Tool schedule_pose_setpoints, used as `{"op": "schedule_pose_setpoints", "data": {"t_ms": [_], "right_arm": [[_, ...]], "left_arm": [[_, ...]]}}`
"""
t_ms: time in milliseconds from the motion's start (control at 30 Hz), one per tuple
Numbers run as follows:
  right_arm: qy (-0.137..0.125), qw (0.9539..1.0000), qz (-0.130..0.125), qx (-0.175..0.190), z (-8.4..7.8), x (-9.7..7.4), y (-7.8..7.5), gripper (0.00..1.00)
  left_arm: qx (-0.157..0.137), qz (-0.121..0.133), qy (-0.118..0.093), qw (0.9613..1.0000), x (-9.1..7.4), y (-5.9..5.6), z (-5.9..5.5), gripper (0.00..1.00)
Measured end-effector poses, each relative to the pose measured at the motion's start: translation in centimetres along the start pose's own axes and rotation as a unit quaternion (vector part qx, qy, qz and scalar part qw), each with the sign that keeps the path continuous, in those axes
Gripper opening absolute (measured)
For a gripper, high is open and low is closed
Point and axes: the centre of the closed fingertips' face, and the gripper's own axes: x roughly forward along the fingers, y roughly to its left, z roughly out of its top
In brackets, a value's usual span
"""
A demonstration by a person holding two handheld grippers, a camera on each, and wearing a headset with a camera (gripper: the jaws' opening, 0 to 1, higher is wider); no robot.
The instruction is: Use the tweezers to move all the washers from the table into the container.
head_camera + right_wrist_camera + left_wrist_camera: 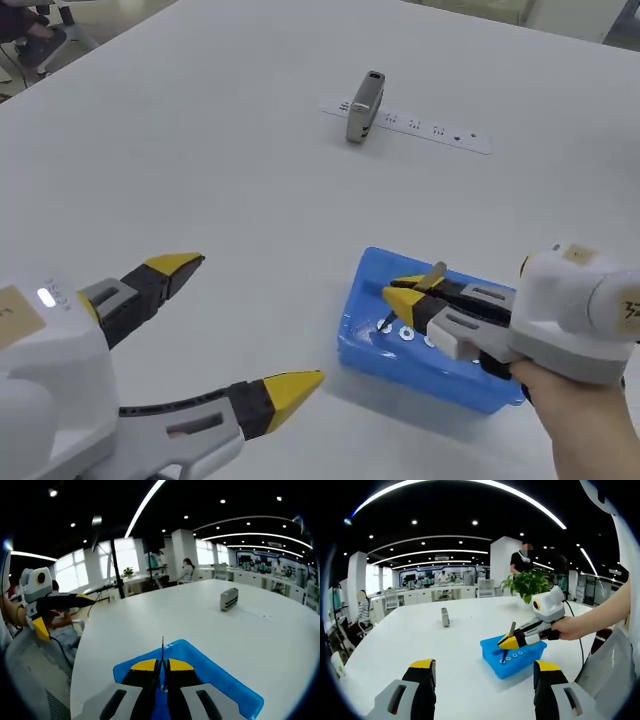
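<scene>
Head view: right gripper (401,294) clamps tweezers (434,274) over container (400,366); washers (407,333) apparently inside.

Tweezers (436,274) over washers (407,333) in blue container (400,366)

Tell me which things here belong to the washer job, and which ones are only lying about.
For the job:
tweezers, held in the shut jaws of the right gripper
washers, inside the blue container
left gripper, open, holding nothing

Lying about:
power strip
grey box standing on it
potted plant
</scene>
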Motion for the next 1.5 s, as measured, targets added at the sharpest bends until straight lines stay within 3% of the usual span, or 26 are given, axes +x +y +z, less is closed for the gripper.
{"op": "schedule_pose_setpoints", "data": {"t_ms": [333,567,1000,1300,1367,1500], "right_arm": [[-0.004,1.0000,-0.002,-0.006,0.4,-0.2,0.1,0.03],[-0.037,0.9993,-0.005,-0.004,2.4,-1.6,0.4,0.03],[-0.063,0.9979,-0.002,-0.014,3.9,-5.0,2.4,0.03],[-0.050,0.9983,0.024,-0.019,2.9,-6.8,5.1,0.03],[-0.041,0.9981,0.035,-0.029,2.4,-7.2,6.2,0.03],[-0.030,0.9975,0.055,-0.034,1.5,-7.6,7.5,0.03]], "left_arm": [[-0.001,-0.005,-0.002,1.0000,0.1,-0.3,0.1,0.81],[-0.011,-0.008,-0.012,0.9998,0.0,-0.3,0.5,0.81],[-0.045,-0.018,-0.028,0.9985,-0.2,-0.2,1.0,0.79],[-0.045,-0.077,-0.005,0.9960,-0.3,-2.4,1.4,0.68],[-0.038,-0.107,0.008,0.9935,-0.4,-3.4,1.4,0.62],[0.005,-0.165,0.035,0.9856,-0.4,-5.5,1.7,0.47]]}}
